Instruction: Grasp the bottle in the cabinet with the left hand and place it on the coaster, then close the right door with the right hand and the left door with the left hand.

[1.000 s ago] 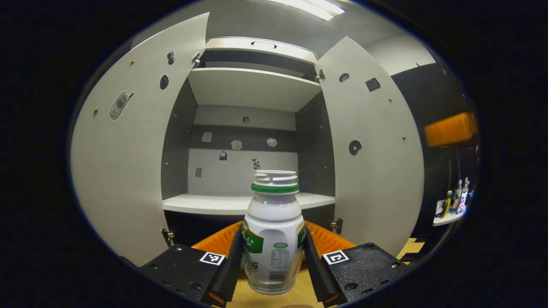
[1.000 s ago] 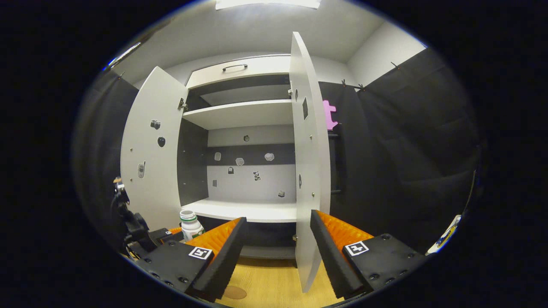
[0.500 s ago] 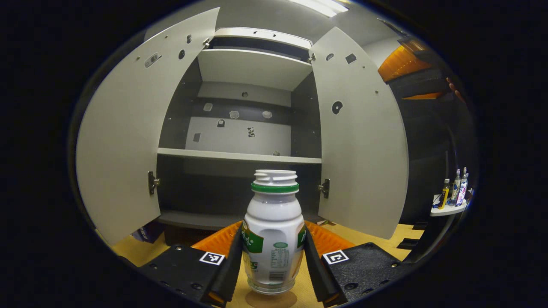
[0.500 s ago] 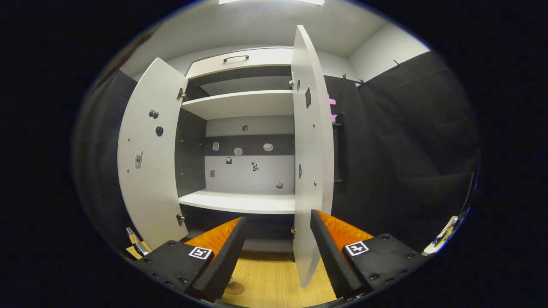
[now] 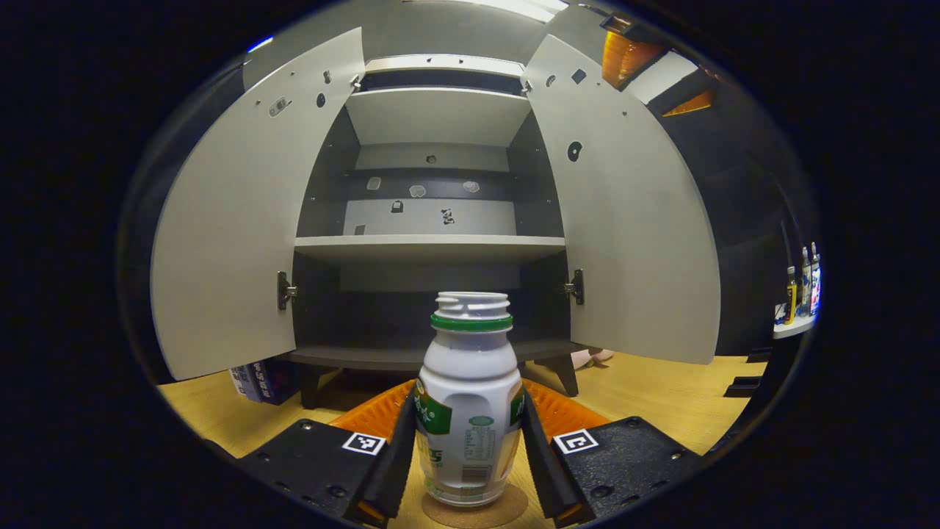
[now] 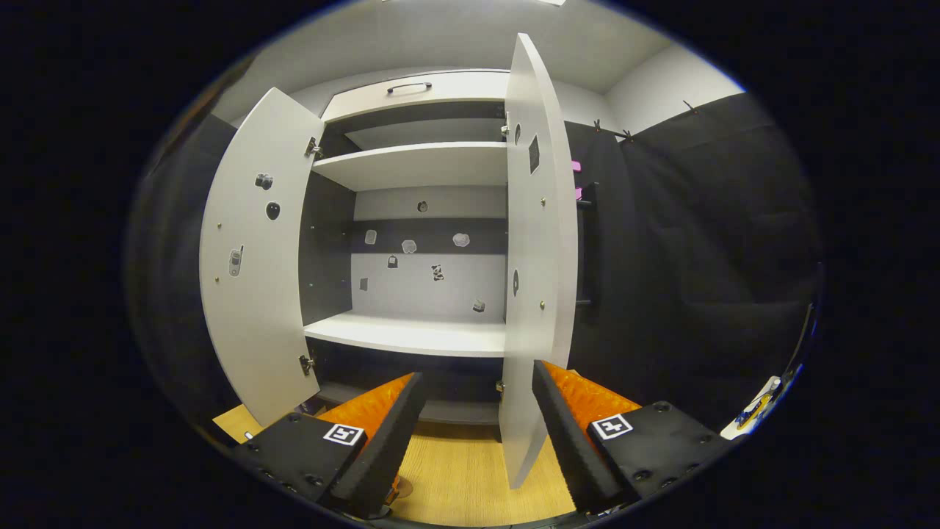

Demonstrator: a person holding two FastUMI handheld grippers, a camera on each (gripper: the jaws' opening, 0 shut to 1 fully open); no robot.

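Observation:
A white bottle with a green neck ring and no cap stands upright between the fingers of my left gripper, which is shut on it. Its base sits on or just over a round brown coaster on the wooden table. Behind it the cabinet stands with its left door and right door wide open. In the right gripper view, my right gripper is open and empty, and the right door's edge hangs between its fingers. The left door is open there too.
The wooden table top runs in front of the cabinet. Several small bottles stand on a shelf at far right. Dark boxes lie under the left door. My other gripper and hand appear at upper right.
My left gripper has come down and back with the bottle, so the cabinet sits higher and farther in view, and the coaster now lies under the bottle. The right gripper rose slightly near the right door.

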